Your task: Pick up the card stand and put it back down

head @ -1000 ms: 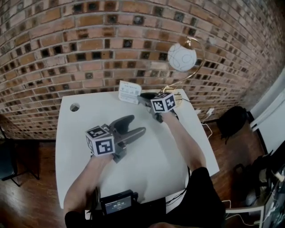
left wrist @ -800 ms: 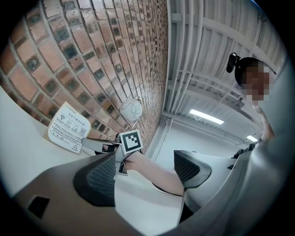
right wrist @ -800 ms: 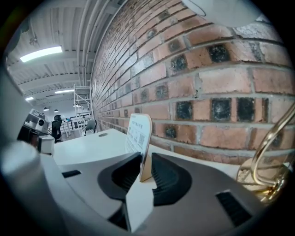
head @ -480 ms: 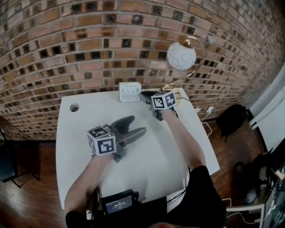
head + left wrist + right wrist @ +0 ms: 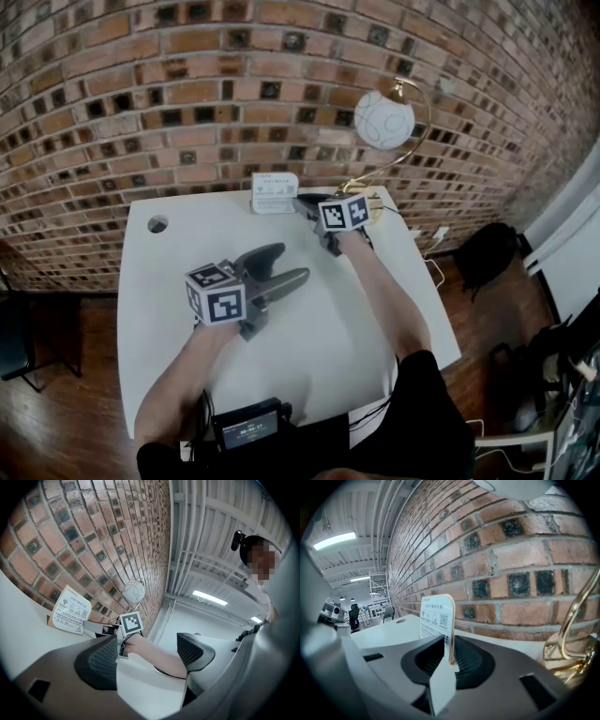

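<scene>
Card stand (image 5: 274, 192) now upright on table (image 5: 169, 281), right gripper (image 5: 450, 657) jaws just closing, pinching its edge between them to steady it; left gripper (image 5: 147, 654) wide apart, empty.

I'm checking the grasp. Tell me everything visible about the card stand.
The card stand is a white, rounded-corner card with small print and a QR code, its edge and base wood-coloured. It stands upright at the far edge of the white table, by the brick wall. The right gripper has just been closing its jaws on it; its pads sit against both faces.
</scene>
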A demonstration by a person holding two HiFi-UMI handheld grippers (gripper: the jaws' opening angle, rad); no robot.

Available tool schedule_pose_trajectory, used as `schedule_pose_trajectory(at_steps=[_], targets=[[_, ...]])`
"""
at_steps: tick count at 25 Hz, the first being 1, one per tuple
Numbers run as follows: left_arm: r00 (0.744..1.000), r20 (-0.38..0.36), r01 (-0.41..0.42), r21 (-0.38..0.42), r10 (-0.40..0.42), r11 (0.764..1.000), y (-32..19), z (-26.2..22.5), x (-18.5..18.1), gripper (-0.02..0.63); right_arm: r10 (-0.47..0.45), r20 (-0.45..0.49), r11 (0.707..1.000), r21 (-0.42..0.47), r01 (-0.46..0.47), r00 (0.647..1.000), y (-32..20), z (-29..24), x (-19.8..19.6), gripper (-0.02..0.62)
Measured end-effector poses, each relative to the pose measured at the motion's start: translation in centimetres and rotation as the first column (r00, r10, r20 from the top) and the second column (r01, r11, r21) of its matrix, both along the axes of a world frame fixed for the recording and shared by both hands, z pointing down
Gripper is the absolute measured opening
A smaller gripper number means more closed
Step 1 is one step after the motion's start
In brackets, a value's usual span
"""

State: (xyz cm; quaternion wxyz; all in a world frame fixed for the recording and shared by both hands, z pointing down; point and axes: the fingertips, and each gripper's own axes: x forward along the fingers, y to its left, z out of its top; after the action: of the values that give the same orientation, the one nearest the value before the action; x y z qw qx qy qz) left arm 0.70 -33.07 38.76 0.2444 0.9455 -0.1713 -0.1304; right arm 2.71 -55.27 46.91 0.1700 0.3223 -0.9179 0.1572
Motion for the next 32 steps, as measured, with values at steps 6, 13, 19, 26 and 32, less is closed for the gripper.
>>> schedule_pose_trajectory(at_steps=[6,13,19,26,32], targets=[[1.0,0.003,0.0,-0.001,0.0,1.0,0.0,0.0,0.1,0.387,0.003,-0.001,1.0,0.0,-0.003,1.0,0.1,0.0,0.2,0.081],[1.0,0.005,0.002,-0.005,-0.002,1.0,-0.1,0.3,0.1,0.388,-0.002,-0.005,1.0,0.005,0.002,1.0,0.2,0.0,0.1,0.081],[1.0,0.007,0.003,-0.008,-0.003,1.0,-0.1,0.3,0.0,0.388,-0.004,0.0,1.0,-0.002,0.004,1.0,0.3,0.0,0.1,0.081],[1.0,0.007,0.003,-0.007,-0.003,1.0,-0.1,0.3,0.0,0.388,0.008,0.003,1.0,-0.006,-0.008,1.0,0.3,0.0,0.3,0.081],[1.0,0.0,0.004,-0.004,-0.004,1.0,-0.1,0.0,-0.1,0.388,0.039,0.05,0.999,0.0,-0.039,0.998,0.9,-0.9,1.4,0.1]])
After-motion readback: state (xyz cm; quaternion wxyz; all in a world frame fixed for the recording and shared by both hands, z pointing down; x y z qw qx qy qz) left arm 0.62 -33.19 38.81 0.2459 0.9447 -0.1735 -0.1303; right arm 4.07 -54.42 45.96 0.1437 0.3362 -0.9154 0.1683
